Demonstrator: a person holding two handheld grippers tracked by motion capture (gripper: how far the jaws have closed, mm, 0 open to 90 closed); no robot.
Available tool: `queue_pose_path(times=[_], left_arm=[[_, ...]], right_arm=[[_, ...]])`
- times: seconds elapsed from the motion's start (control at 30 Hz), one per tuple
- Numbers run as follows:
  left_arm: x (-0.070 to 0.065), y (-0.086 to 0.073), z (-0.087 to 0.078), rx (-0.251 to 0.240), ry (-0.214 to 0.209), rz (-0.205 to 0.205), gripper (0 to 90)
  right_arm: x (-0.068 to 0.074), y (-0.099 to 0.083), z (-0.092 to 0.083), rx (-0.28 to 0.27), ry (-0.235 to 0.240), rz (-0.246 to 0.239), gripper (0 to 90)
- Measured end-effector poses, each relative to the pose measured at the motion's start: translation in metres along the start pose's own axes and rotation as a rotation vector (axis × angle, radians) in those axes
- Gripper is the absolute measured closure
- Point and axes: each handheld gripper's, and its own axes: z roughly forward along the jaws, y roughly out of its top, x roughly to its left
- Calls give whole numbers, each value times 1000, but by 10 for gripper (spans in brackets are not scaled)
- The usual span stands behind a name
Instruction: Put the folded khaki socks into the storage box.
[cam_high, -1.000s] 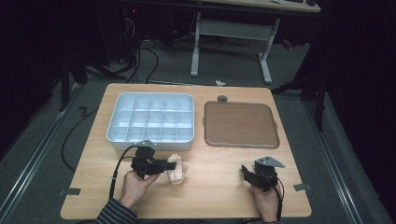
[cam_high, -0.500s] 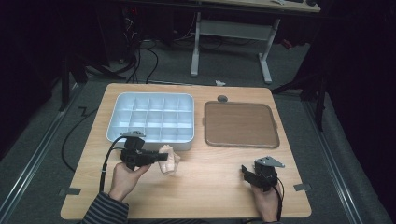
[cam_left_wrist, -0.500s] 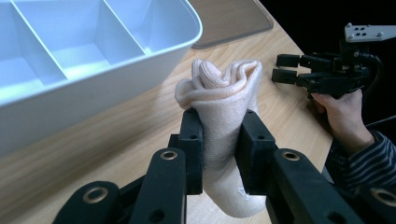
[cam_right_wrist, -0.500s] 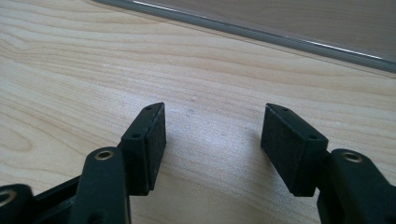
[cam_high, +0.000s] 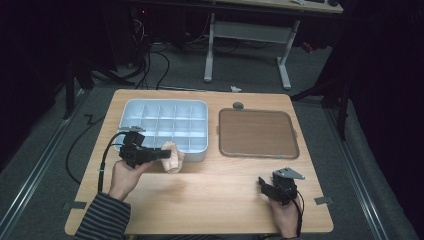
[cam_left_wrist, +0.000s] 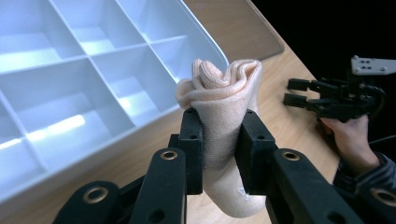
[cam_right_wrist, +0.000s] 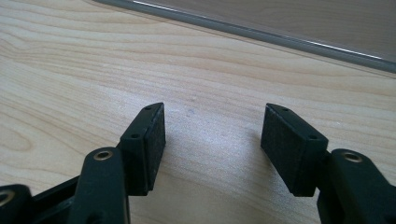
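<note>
The left gripper (cam_high: 162, 154) is clamping a rolled, peach-coloured knitted cloth bundle (cam_high: 172, 156) between its two black jaws, and the pads are pressing into the soft roll from both sides. In the left gripper view the left gripper (cam_left_wrist: 219, 149) is squeezing the peach bundle (cam_left_wrist: 219, 98) around its middle, so the folded top is bulging above the jaws and the lower end is hanging below them. The bundle is hovering just beside the near edge of the pale blue-grey plastic tray with many square compartments (cam_high: 131, 106), at its near right part, and is not inside any compartment. In the left gripper view the tray's wall (cam_left_wrist: 93, 154) is lying just behind and to the left of the bundle.

The right gripper (cam_high: 264, 186) is sitting low over the light wooden tabletop (cam_high: 215, 200), well apart from the bundle, with a hand wrapped around it. Its jaws are standing wide apart with nothing between them; in the right gripper view the right gripper (cam_right_wrist: 212, 135) is framing bare tabletop. A brown, flat, square mat with rounded corners (cam_high: 257, 132) is lying to the right of the tray, beyond the right gripper.
</note>
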Motion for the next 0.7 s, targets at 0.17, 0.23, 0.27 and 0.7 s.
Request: queue_pose_path(times=[0.17, 0.23, 0.27, 0.7], left_arm=[[5, 16, -1, -4, -7, 8, 745], [7, 23, 0, 10, 9, 28, 746], [8, 26, 1, 15, 18, 31, 746], [27, 36, 8, 36, 36, -4, 746]], right_arm=[[0, 0, 0, -1, 0, 1, 403], [0, 0, 0, -1, 0, -2, 403], [0, 0, 0, -3, 0, -6, 402], [0, 0, 0, -1, -1, -4, 402]])
